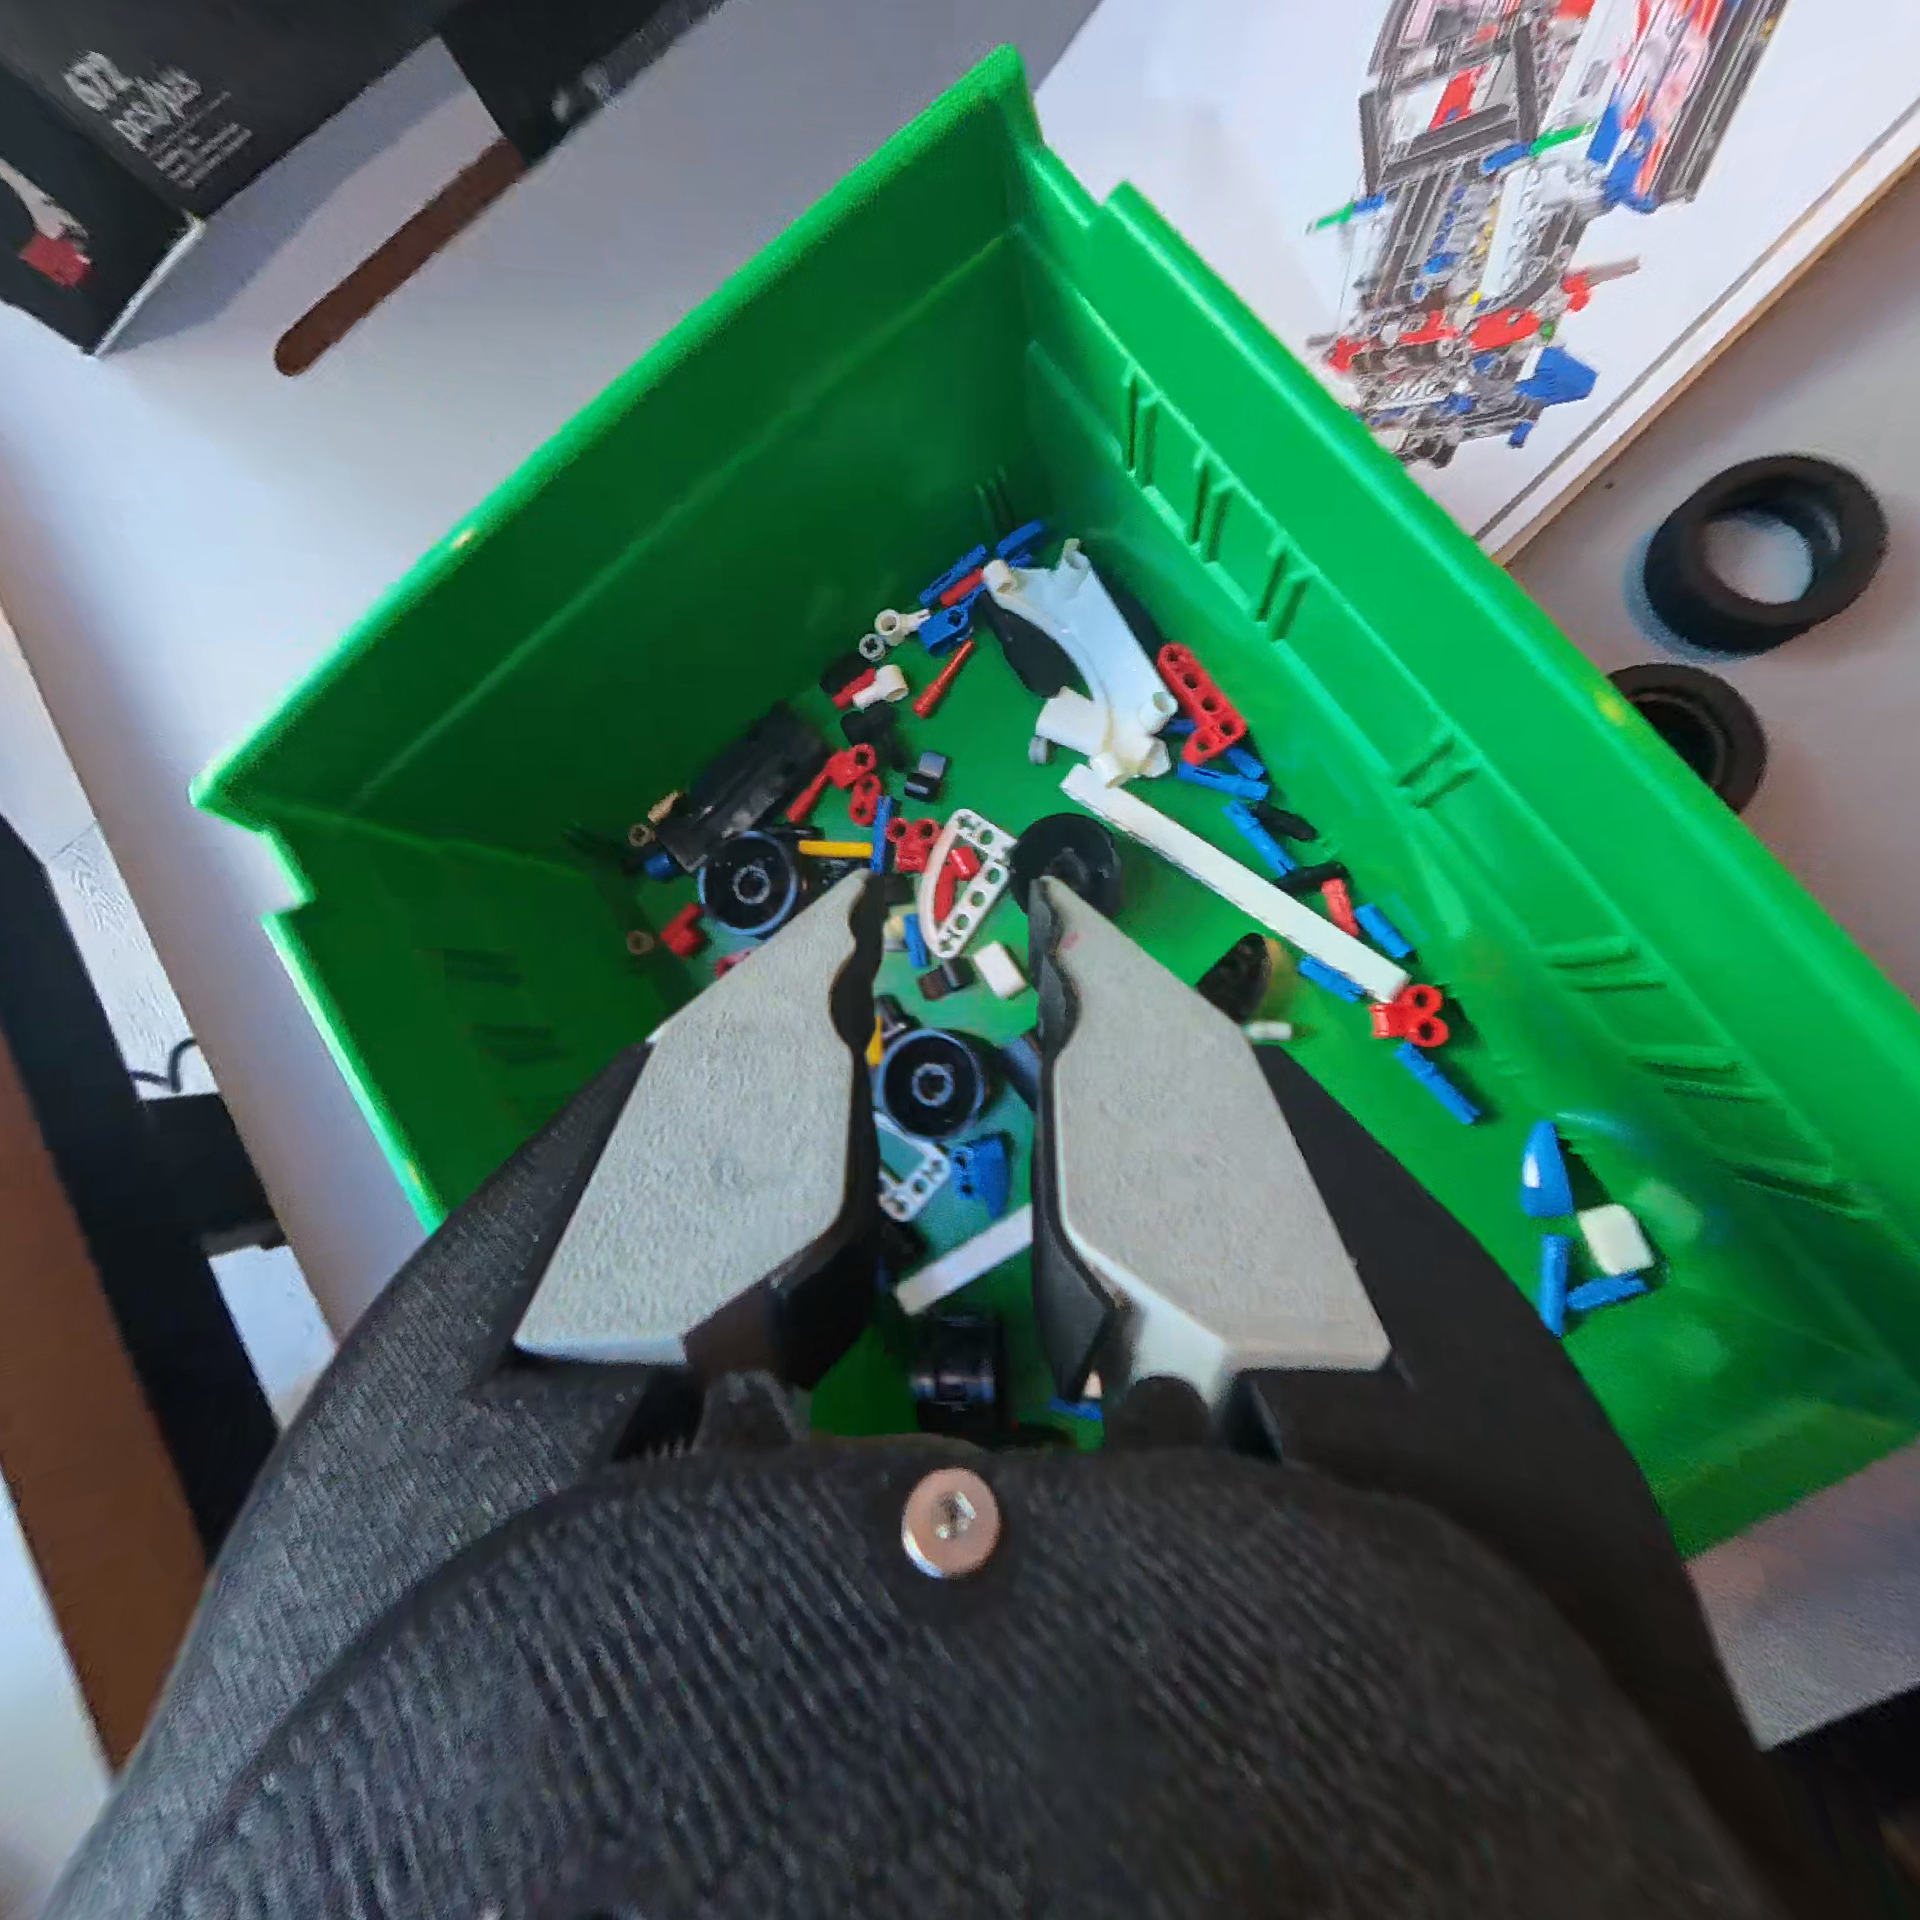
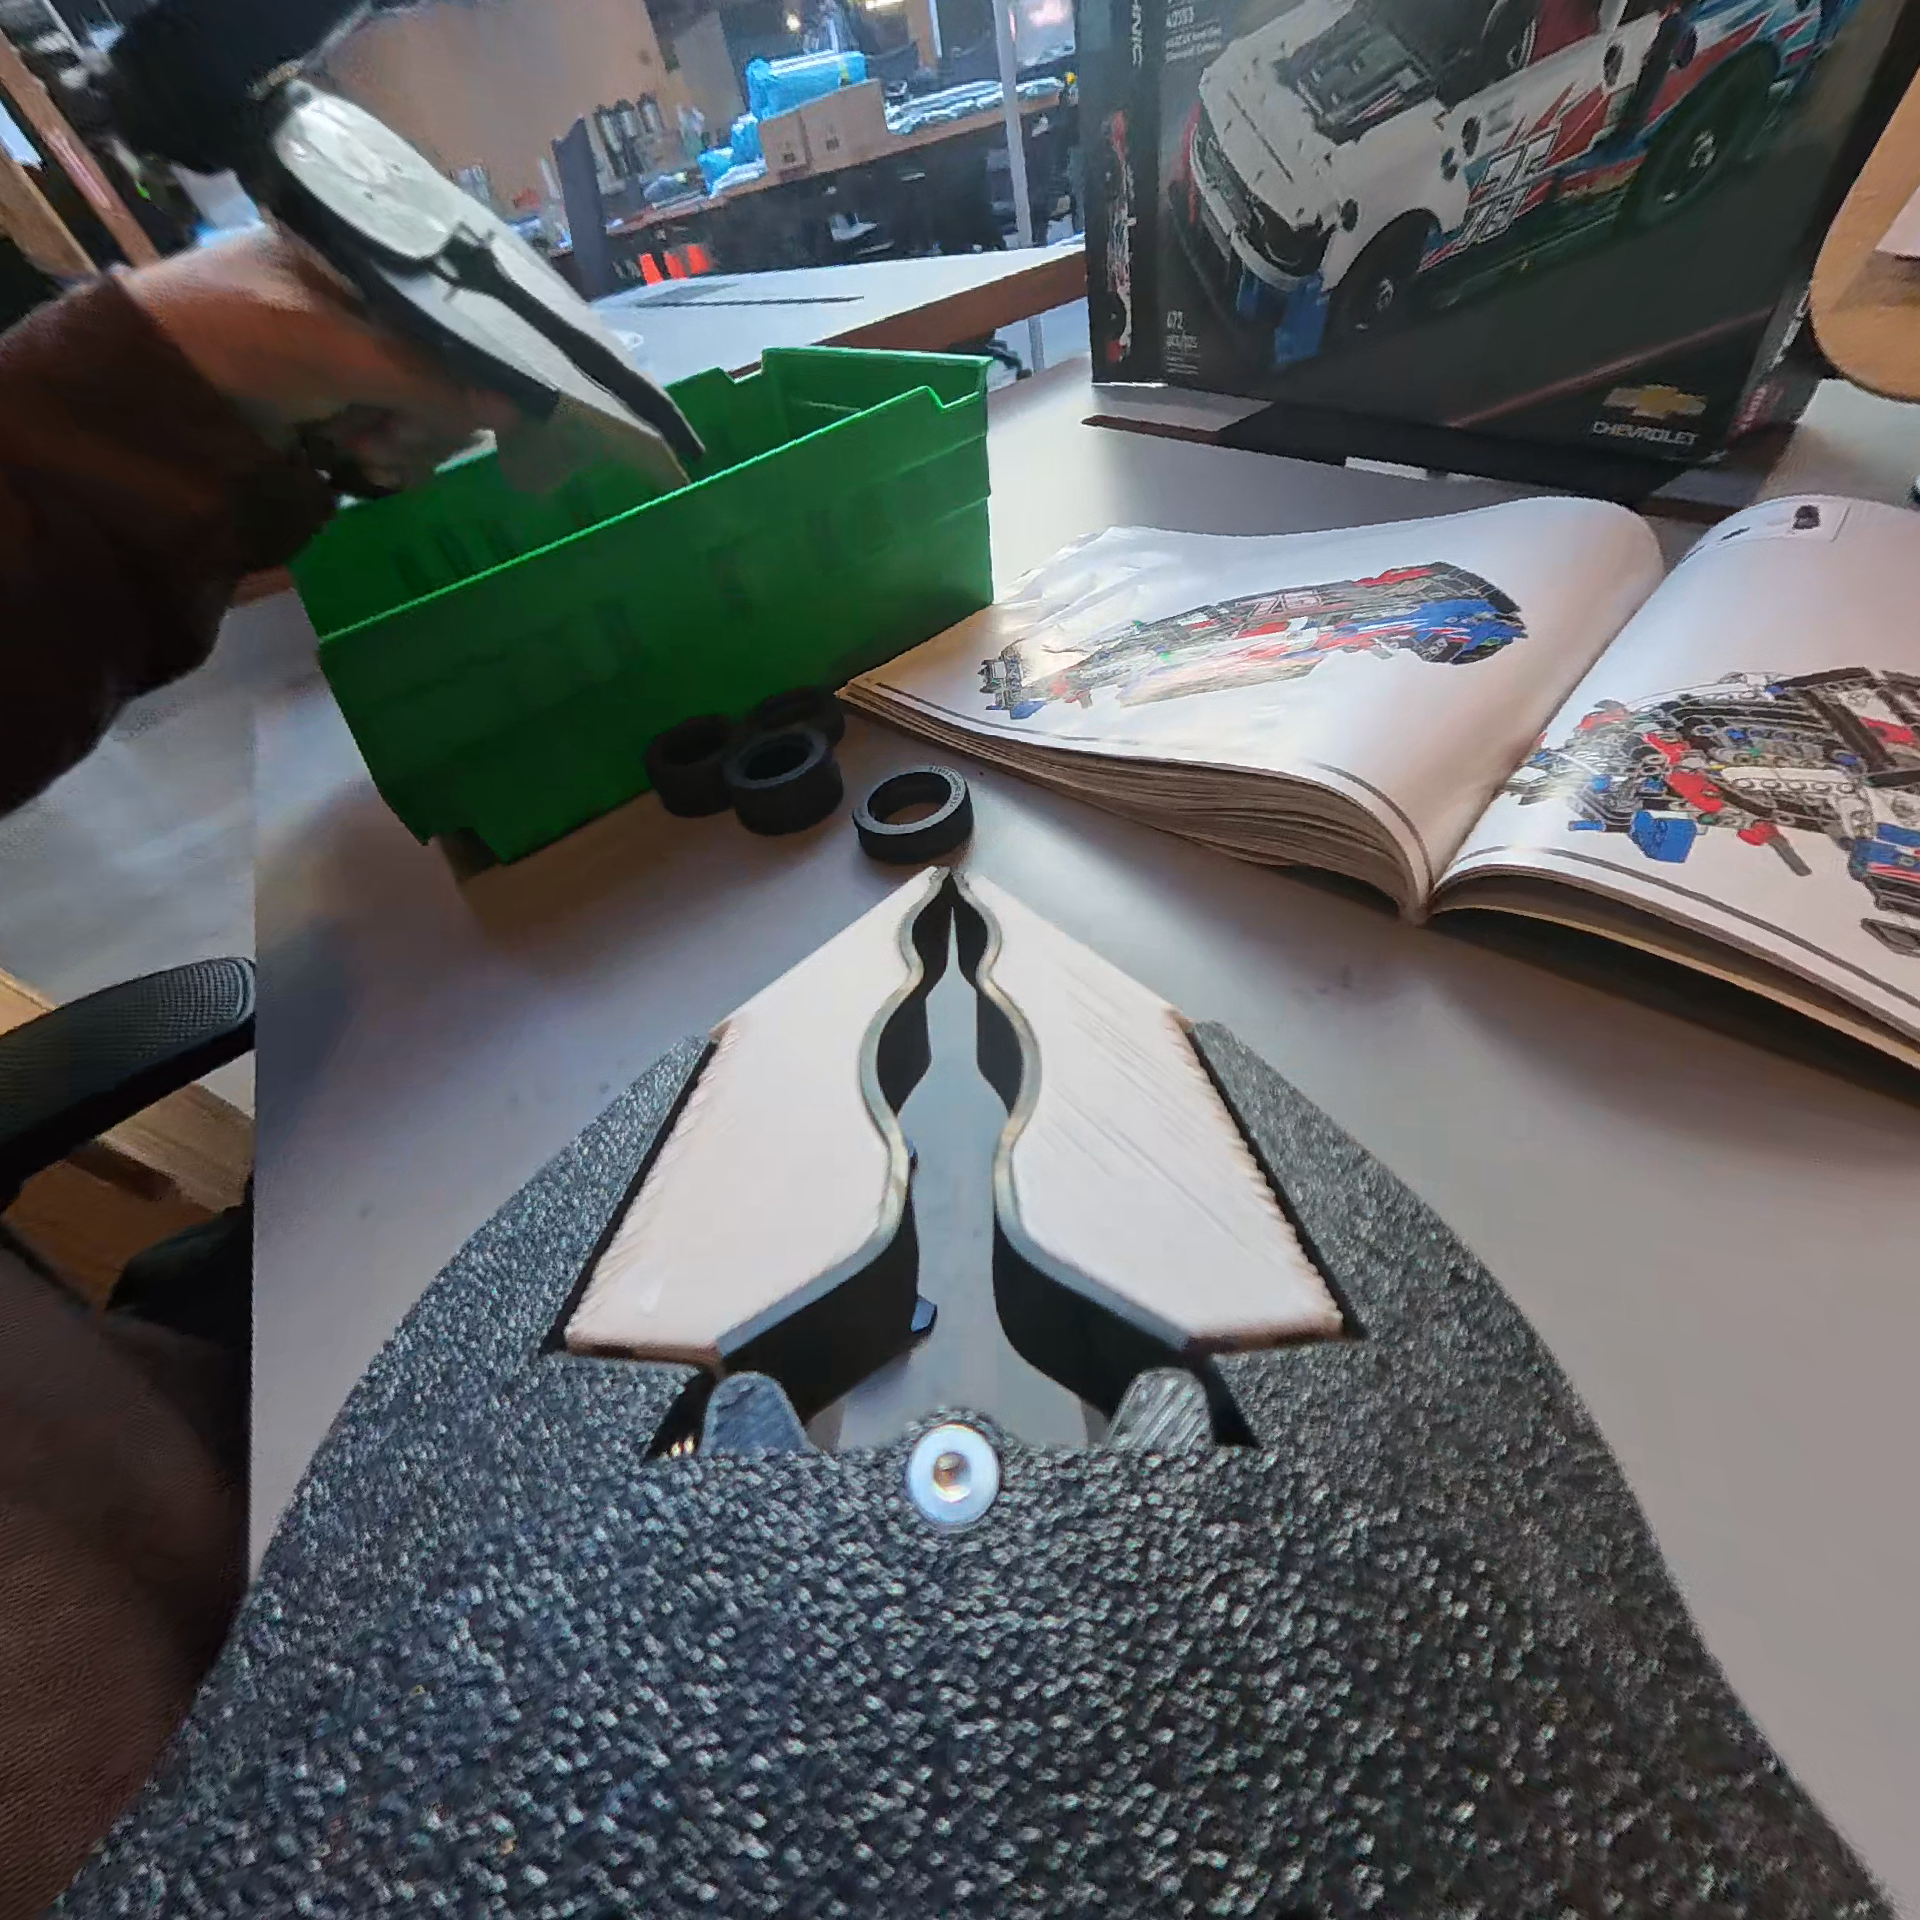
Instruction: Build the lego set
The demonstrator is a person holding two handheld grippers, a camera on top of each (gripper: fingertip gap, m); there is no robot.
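Left gripper (image 1: 951, 888) jaws parted, lego pieces (image 1: 966, 883) below

On the table (image 2: 1351, 1195), the bin (image 2: 644, 665) stands left of the open booklet (image 2: 1351, 707); 4 tyres (image 2: 774, 769) lie just before the bin, the box (image 2: 1455, 208) behind the booklet, loose pieces (image 1: 1039, 831) in the bin.

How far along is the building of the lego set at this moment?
Barely started. Done: the instruction book lies open and four black tyres sit on the table beside the green bin. In hand: the left gripper, jaws open and empty, is over the loose pieces in the bin. The right gripper is shut, empty. Left: nothing assembled shows.
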